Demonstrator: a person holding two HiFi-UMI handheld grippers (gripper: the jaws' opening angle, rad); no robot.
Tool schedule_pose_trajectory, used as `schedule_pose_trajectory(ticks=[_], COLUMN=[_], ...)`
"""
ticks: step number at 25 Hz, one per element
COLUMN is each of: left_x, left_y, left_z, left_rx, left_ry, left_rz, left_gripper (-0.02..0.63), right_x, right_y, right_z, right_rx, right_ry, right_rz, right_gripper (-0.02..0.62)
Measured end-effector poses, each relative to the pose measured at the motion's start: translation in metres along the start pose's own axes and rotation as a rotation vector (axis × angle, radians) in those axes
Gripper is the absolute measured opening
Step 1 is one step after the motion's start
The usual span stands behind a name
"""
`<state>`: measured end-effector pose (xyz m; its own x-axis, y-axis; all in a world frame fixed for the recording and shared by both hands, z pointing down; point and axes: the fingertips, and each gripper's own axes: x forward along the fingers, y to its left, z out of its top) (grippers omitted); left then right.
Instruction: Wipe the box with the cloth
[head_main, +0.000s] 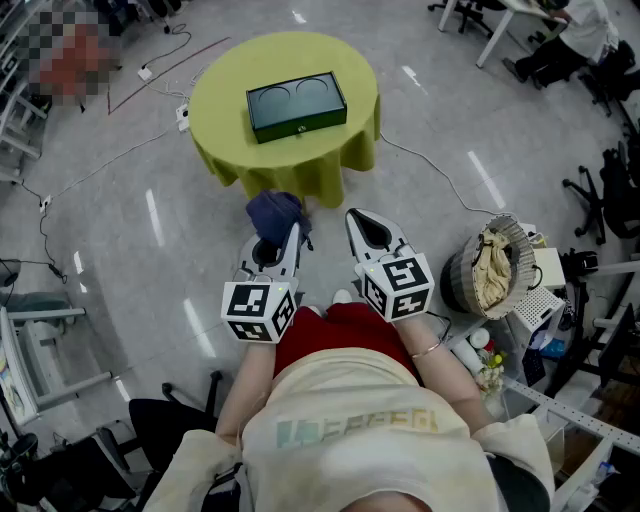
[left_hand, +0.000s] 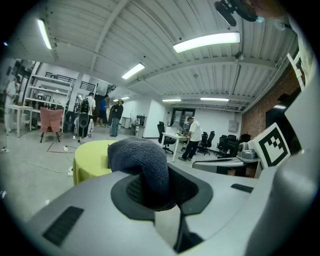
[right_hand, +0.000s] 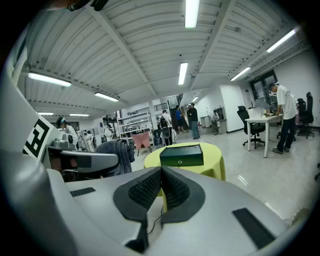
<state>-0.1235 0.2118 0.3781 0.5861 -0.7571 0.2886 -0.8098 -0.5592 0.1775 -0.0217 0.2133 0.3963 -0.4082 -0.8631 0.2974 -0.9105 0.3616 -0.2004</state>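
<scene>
I am holding the left gripper (left_hand: 155, 196) clenched on the cloth (left_hand: 139, 159), and the left gripper view is showing this well: the dark blue cloth is sitting pinched between the two pads, and a thick fold of it is bulging up and over the top of the jaws. It is looking like a soft, thick terry cloth, so I am judging it light and limp. It will probably bend around an edge easily, but a loose end may be dragging behind the gripper during a stroke. The hold seems deep enough to me, so I am not planning to take it again.

The right gripper (right_hand: 161, 186) is closed with nothing in it; its two pads are meeting in front of its camera.

The box (head_main: 296, 105) is lying flat near the middle of the round bench (head_main: 222, 118), which is wearing a yellow-green cover, and it is well apart from both grippers. It is dark green with a shiny lid showing two round marks, and a small clasp on the front side. I am judging it stiff and smooth, maybe not very heavy, so it could be sliding on the cover under a push. I am thinking to steady it with the right gripper at a short side and to wipe the lid with light pressure.
</scene>
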Motion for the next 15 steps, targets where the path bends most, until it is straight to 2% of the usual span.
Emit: schedule_pose_trajectory(ticks=[10, 15], left_x=[0.01, 0.016], left_y=[-0.017, -0.017], left_z=[0.001, 0.005], left_rx=[0.004, 0.008], left_ry=[-0.005, -0.011], left_rz=[0.043, 0.069], left_gripper=[0.078, 0.078], right_x=[-0.007, -0.009], right_y=[-0.018, -0.024], right_z=[-0.001, 0.0], right_rx=[-0.017, 0.026], right_ry=[0.003, -0.014], right_rz=[0.037, 0.08], right_gripper=[0.037, 0.038])
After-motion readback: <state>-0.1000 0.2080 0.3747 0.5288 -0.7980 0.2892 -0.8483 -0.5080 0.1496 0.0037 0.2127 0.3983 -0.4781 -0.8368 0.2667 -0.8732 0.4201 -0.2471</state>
